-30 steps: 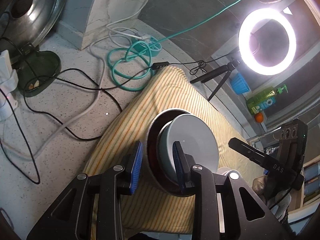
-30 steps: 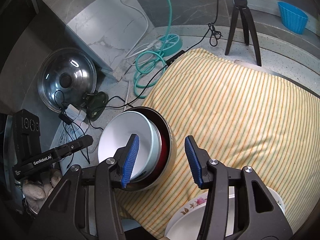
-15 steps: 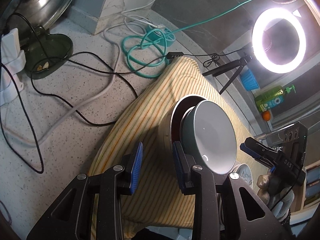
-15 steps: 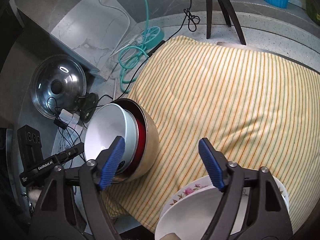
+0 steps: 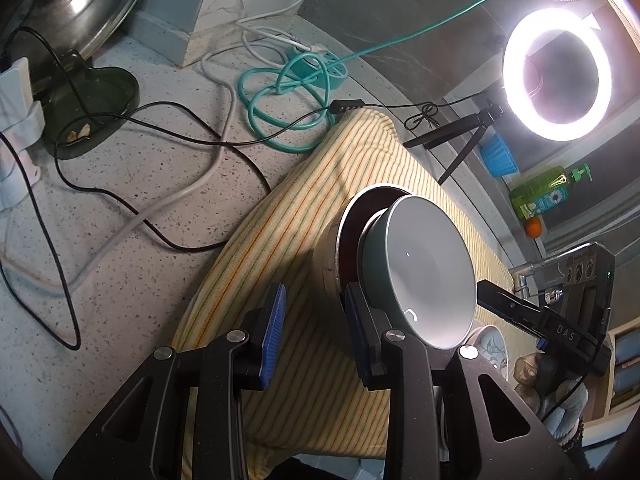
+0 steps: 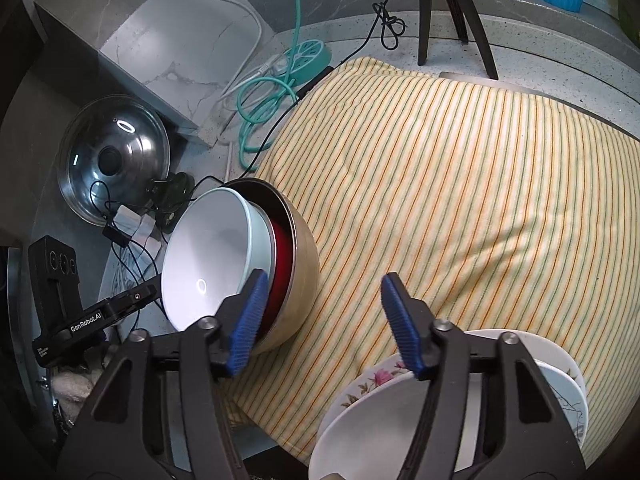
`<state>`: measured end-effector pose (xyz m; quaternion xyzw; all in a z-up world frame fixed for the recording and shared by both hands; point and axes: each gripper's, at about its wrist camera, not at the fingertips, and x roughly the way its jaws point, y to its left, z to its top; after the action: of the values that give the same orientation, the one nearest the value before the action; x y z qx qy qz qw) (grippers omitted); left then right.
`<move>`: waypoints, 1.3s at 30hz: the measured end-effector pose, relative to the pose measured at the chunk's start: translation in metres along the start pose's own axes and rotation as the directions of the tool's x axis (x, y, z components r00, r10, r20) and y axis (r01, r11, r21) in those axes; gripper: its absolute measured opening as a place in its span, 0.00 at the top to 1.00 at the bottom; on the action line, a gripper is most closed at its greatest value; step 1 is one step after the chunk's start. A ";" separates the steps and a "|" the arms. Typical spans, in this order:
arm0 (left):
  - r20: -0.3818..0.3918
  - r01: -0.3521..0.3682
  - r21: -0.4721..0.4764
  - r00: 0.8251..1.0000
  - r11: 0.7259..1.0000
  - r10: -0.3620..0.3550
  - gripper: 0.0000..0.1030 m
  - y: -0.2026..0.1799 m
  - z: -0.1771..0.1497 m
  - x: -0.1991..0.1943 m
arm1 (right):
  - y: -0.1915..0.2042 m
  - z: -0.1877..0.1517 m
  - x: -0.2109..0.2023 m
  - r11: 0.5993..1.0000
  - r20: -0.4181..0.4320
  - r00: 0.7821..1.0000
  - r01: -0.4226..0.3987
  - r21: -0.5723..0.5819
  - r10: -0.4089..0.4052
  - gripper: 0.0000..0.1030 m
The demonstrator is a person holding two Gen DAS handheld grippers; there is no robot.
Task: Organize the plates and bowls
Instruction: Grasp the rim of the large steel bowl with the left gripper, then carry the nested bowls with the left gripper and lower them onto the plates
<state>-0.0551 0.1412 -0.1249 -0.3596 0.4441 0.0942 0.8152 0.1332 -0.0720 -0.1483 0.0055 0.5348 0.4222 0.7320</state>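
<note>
While askew on cloth (image 6: 460, 200), bowls (image 6: 224, 264) near plates (image 6: 360, 416)

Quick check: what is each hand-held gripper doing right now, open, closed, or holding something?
Left hand-held gripper: open, empty, beside the nested bowls.
Right hand-held gripper: jaws closing, nothing between them, above the striped cloth.

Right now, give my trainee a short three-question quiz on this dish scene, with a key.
1. True or false: the pale bowl sits nested inside the red-lined bowl.
2. Multiple choice: the striped cloth is A) yellow, B) blue, C) black.
3. Fill in: between the right gripper's closing jaws there is only ____.

Key: 1 true. 2 A. 3 cloth; the pads press on nothing, and the floral plate lies below them.
</note>
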 end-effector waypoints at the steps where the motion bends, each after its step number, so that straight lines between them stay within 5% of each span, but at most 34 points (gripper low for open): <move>1: 0.001 0.000 0.002 1.000 1.000 0.000 0.72 0.000 0.000 0.000 | -0.001 0.000 0.001 1.000 -0.001 1.000 -0.003 0.006 0.003 0.44; 5: 0.002 -0.004 0.011 1.000 1.000 0.004 0.72 -0.001 0.002 0.002 | 0.000 0.002 0.005 1.000 -0.018 1.000 -0.011 0.007 0.012 0.56; 20: -0.029 0.020 0.033 0.999 0.999 -0.019 0.76 -0.004 0.005 0.017 | 0.008 0.002 0.022 1.000 -0.062 0.998 -0.023 -0.015 0.022 0.75; 24: -0.032 0.026 0.055 0.999 0.998 -0.024 0.84 -0.008 0.007 0.018 | 0.011 0.002 0.023 0.999 -0.066 0.997 -0.040 -0.012 0.039 0.87; 39: -0.026 0.033 0.103 0.999 0.994 -0.031 0.90 -0.020 0.004 0.013 | 0.019 -0.005 0.007 0.999 -0.020 1.000 -0.005 -0.035 0.004 0.88</move>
<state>-0.0360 0.1272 -0.1235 -0.3250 0.4527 0.0535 0.8286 0.1175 -0.0574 -0.1472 -0.0102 0.5345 0.4332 0.7256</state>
